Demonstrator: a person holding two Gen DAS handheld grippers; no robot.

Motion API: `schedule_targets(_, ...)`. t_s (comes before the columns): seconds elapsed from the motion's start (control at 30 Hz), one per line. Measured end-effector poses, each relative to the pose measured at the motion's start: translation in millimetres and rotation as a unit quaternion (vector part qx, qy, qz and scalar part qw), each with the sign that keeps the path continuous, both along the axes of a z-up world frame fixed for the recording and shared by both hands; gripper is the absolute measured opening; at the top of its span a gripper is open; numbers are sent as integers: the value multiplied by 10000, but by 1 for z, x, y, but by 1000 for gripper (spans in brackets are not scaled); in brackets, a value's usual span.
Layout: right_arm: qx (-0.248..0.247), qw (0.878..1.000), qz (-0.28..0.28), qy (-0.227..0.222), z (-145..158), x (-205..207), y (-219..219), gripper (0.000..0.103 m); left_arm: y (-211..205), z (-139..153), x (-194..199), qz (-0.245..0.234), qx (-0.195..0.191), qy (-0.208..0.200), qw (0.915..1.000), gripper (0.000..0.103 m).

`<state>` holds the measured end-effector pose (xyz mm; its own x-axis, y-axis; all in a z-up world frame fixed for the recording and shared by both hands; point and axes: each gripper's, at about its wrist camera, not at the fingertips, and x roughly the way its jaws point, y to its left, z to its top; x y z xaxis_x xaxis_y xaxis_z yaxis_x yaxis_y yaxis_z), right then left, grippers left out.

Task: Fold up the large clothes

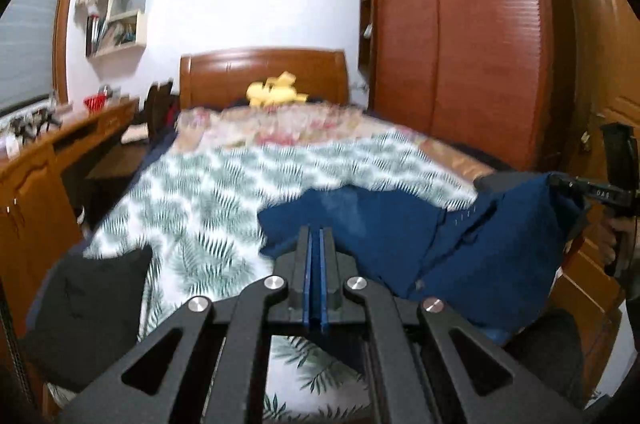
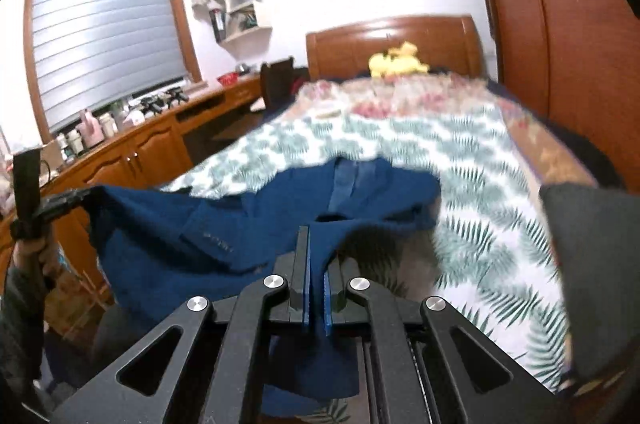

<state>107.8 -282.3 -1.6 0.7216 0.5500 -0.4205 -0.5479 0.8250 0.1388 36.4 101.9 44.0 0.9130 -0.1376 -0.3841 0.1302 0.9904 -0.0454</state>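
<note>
Bed (image 1: 192, 208), blue garment (image 1: 460, 244), perhaps cushion (image 1: 88, 308).

We see a garment (image 1: 460, 236) low on the bed (image 1: 200, 192), wardrobe (image 1: 460, 44) right, desk (image 1: 60, 152) left.

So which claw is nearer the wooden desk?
Left. The left claw holds the blue jacket on the desk side of the bed; the right claw grips its other end, toward the wardrobe.
</note>
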Motion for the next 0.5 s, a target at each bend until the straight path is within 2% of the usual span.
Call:
schedule_targets(0.27,135,9979,87,-623,63,-48,-15,2,-10,68,-31,-145,33,-682,9976,0)
schedule_targets(0.37,191,9962,79,-846,84,-63,-23,2,-11,79,-36,-109,45,-822,9965,0)
schedule_targets(0.5,86,9965,-68,-833,87,-58,-27,2,-8,69,-12,-61,20,-631,9980,0)
